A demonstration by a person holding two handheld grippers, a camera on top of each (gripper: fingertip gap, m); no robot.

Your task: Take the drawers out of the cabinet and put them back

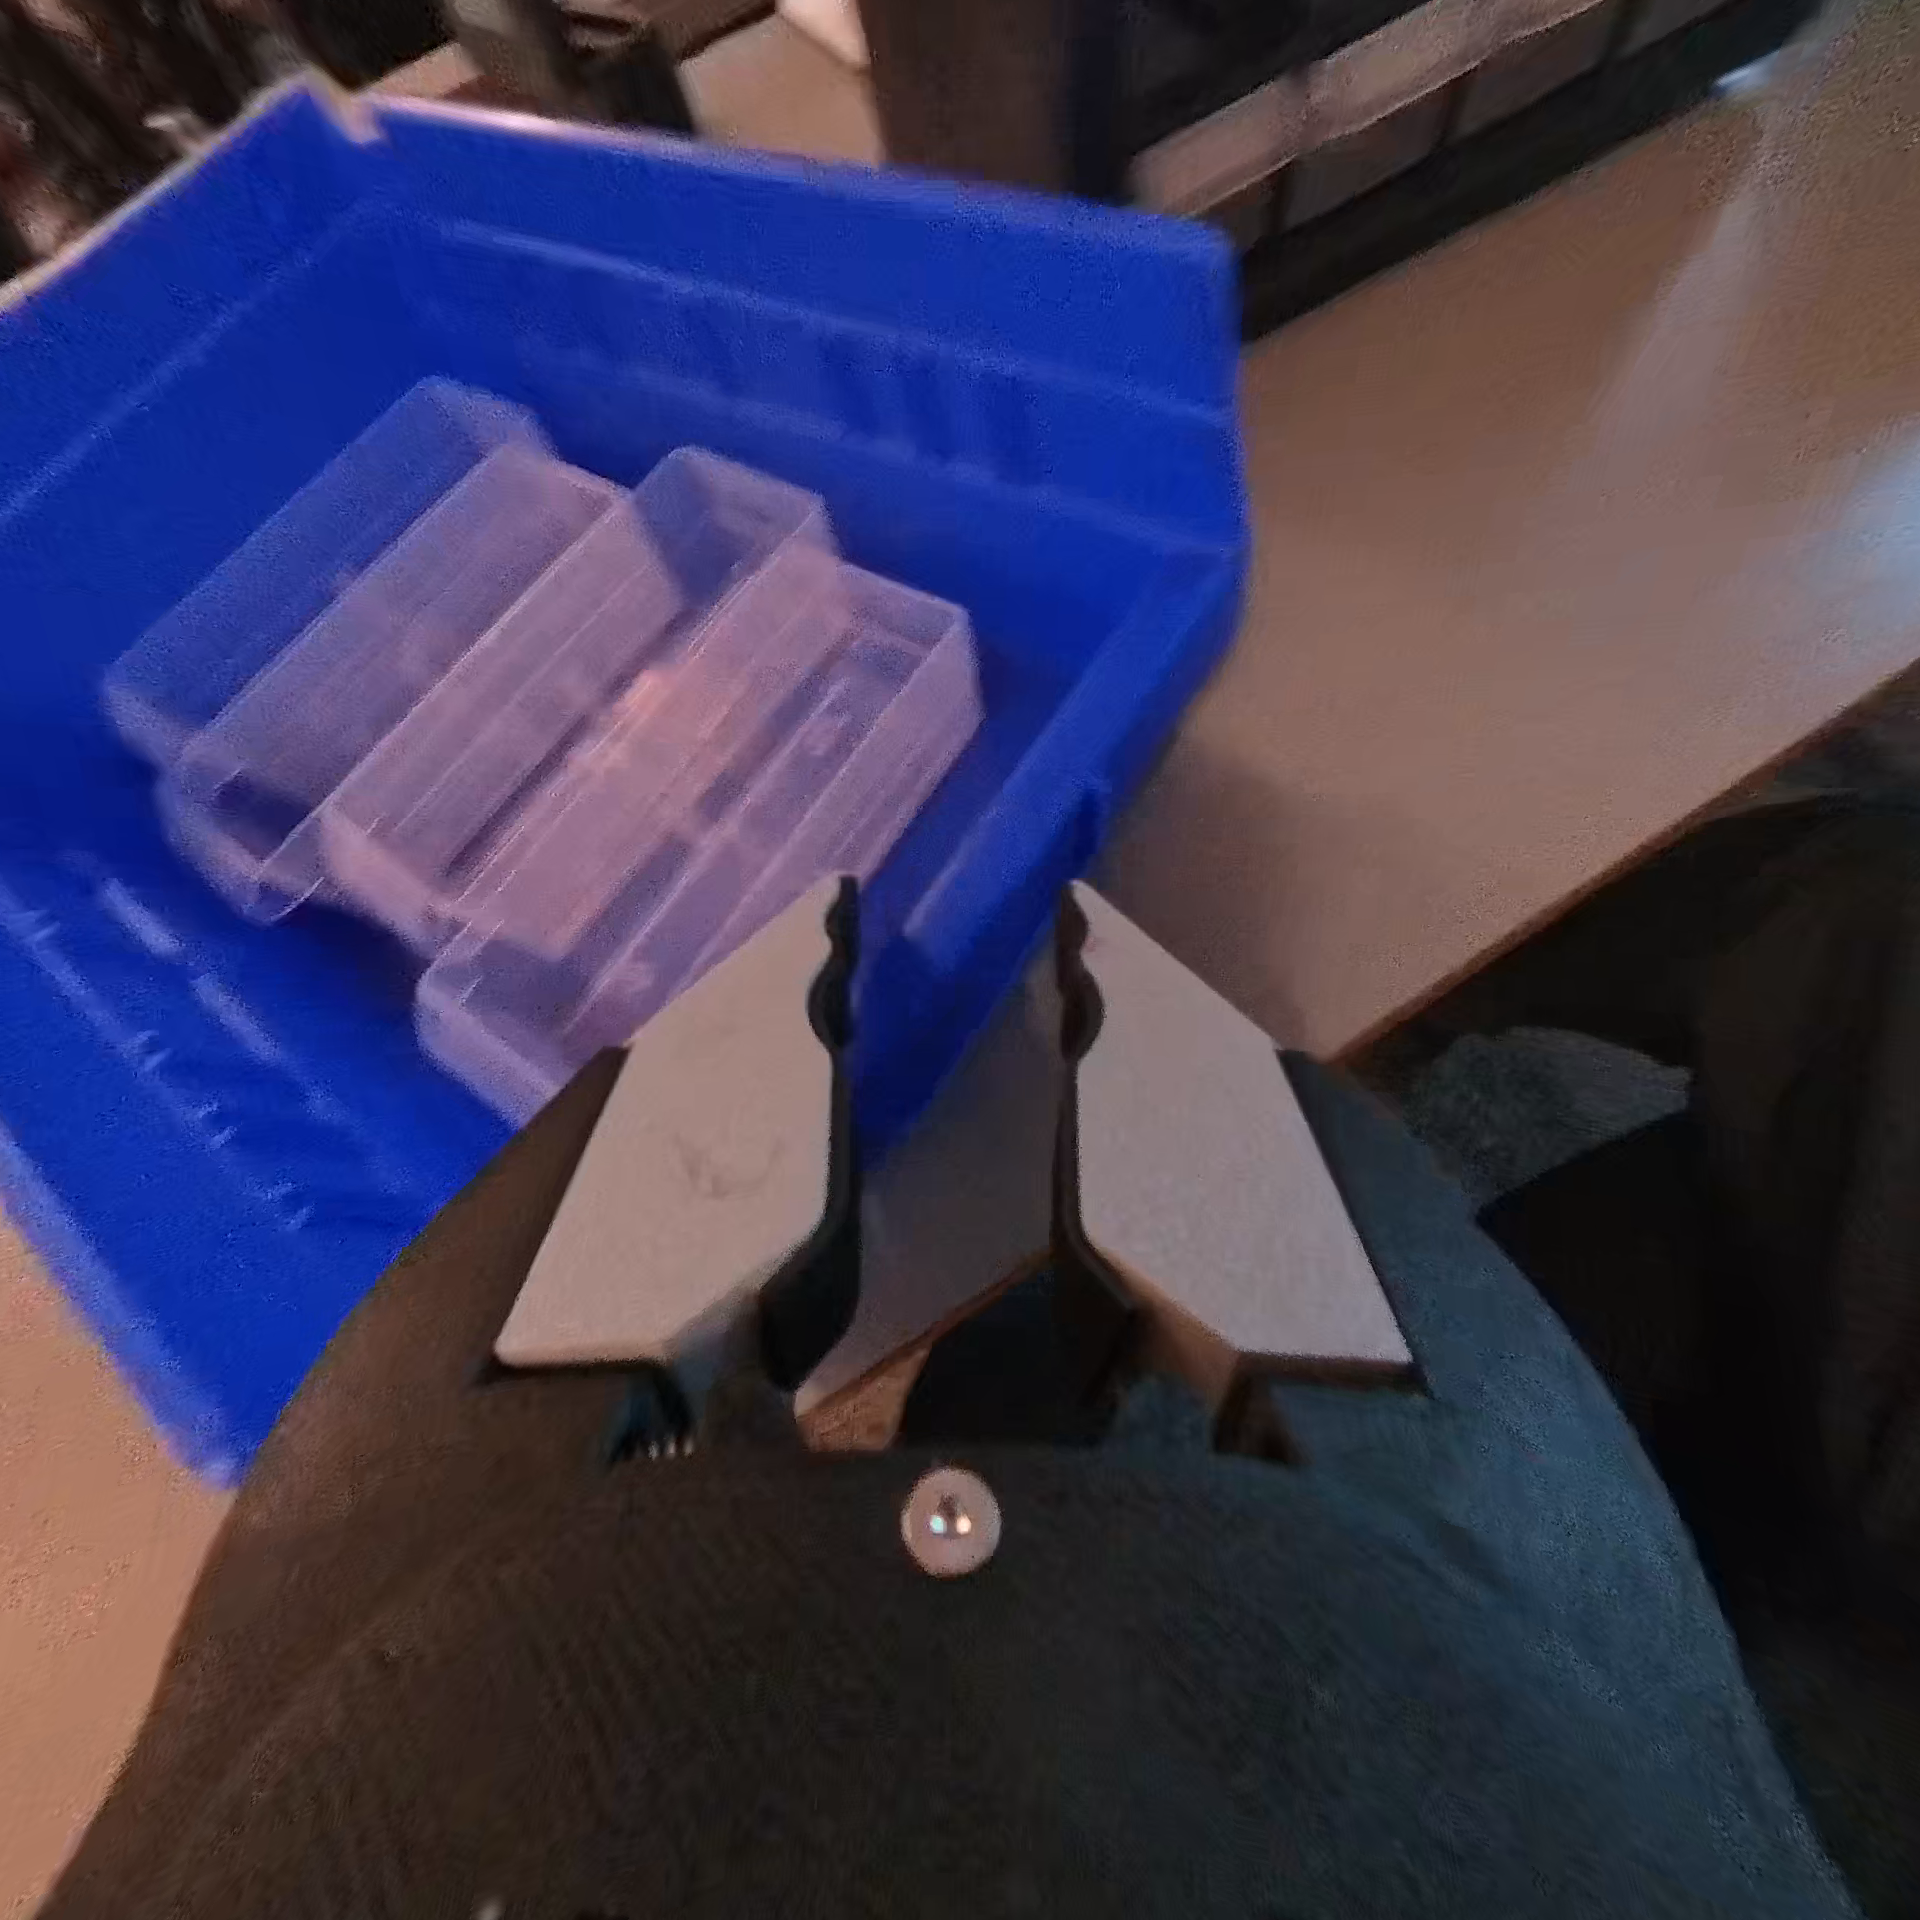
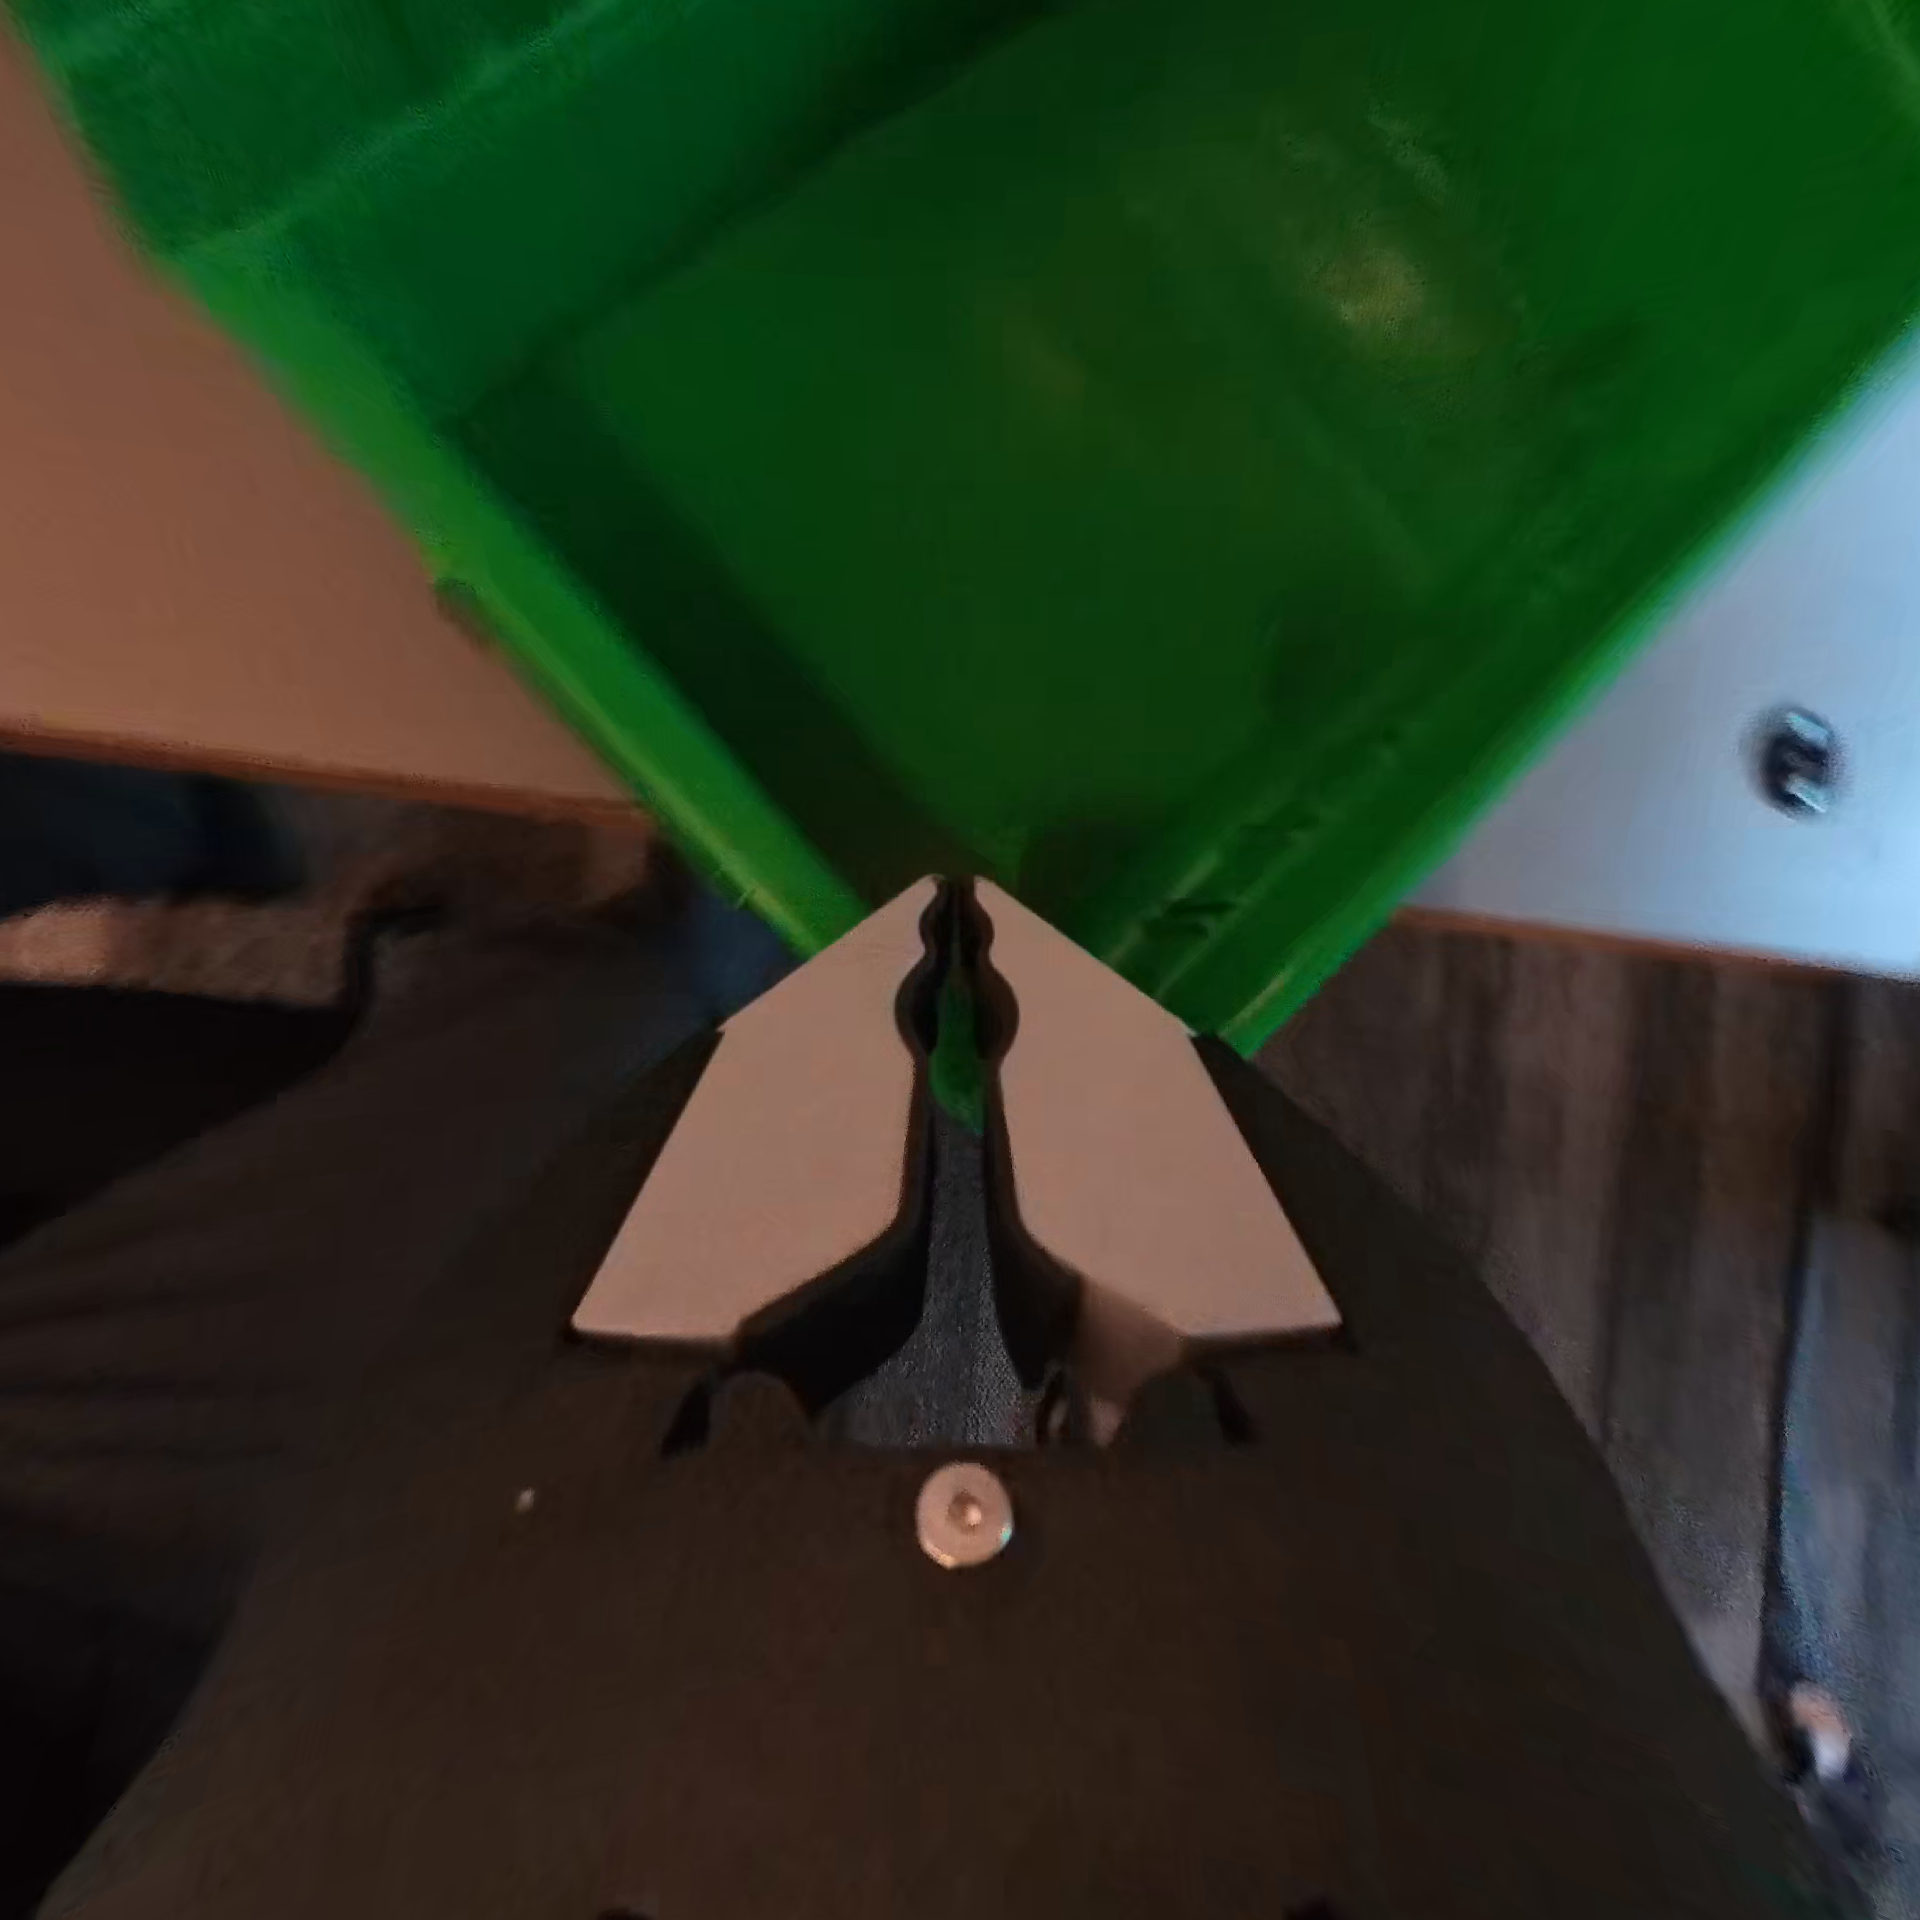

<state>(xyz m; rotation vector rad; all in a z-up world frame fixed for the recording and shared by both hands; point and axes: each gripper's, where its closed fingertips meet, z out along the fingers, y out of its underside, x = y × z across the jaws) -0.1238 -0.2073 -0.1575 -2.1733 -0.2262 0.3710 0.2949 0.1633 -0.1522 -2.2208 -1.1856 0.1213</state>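
In the left wrist view a blue plastic bin [image 1: 1091,343] sits on the tan table and holds several clear plastic drawers [image 1: 540,707] lying side by side. My left gripper [image 1: 961,914] is open and empty, its tips over the bin's near right corner. In the right wrist view my right gripper [image 2: 956,904] is shut on the near corner of a green plastic bin [image 2: 1039,468], whose inside shows nothing in it. The picture is blurred in both views.
The tan table [image 1: 1558,520] runs to the right of the blue bin, with its front edge lower right. A dark cabinet with small drawers [image 1: 1382,145] stands at the back. A pale surface with a screw [image 2: 1792,769] lies right of the green bin.
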